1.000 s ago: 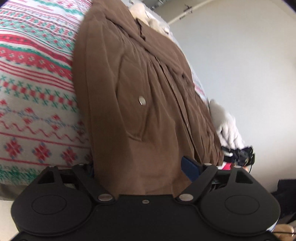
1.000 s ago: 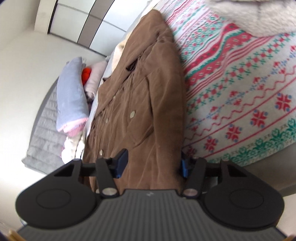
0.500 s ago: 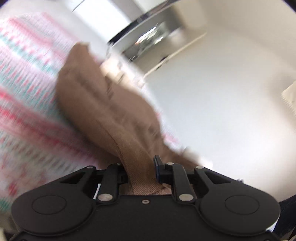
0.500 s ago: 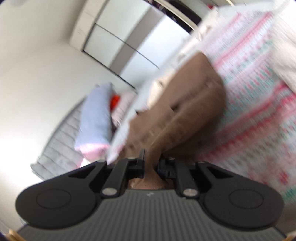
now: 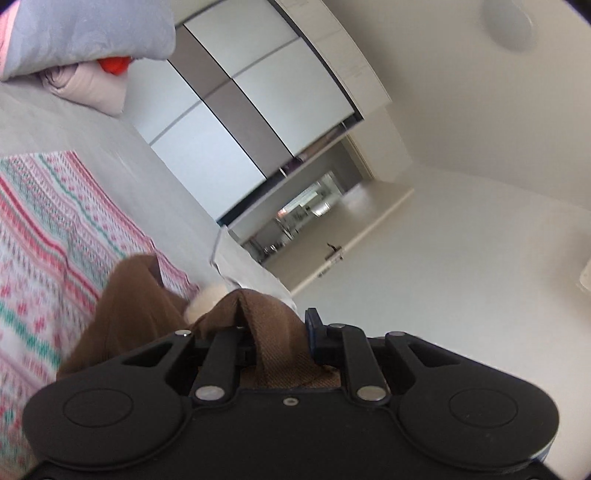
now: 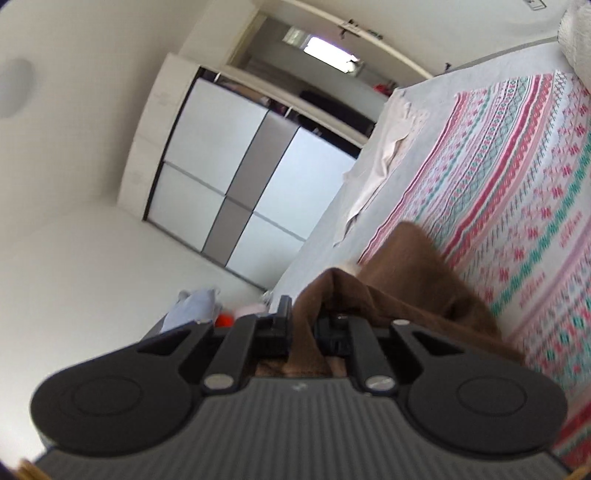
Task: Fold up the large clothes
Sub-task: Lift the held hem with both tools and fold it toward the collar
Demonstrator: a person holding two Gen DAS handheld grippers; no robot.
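Observation:
A brown coat (image 5: 122, 306) lies on a patterned blanket (image 5: 44, 229), and its near end is lifted off the bed. My left gripper (image 5: 279, 328) is shut on a fold of that brown cloth, which bunches between its fingers. A cream fluffy lining (image 5: 203, 299) shows just beyond the fold. In the right wrist view the brown coat (image 6: 406, 280) rises from the blanket (image 6: 517, 184) into my right gripper (image 6: 304, 314), which is shut on another pinch of its edge. Both grippers point about level across the bed. The rest of the coat is hidden behind the raised folds.
Grey and pink pillows (image 5: 74, 33) lie at the head of the bed. A white and grey wardrobe (image 5: 236, 96) fills the far wall, beside an open doorway (image 5: 306, 214). A pale sheet (image 6: 388, 147) is rumpled at the bed's far edge. Something white and fluffy (image 6: 576, 29) sits top right.
Both grippers closed on the coat's near edge and rose with it. The views swung up from the flat coat toward the wardrobe and far wall.

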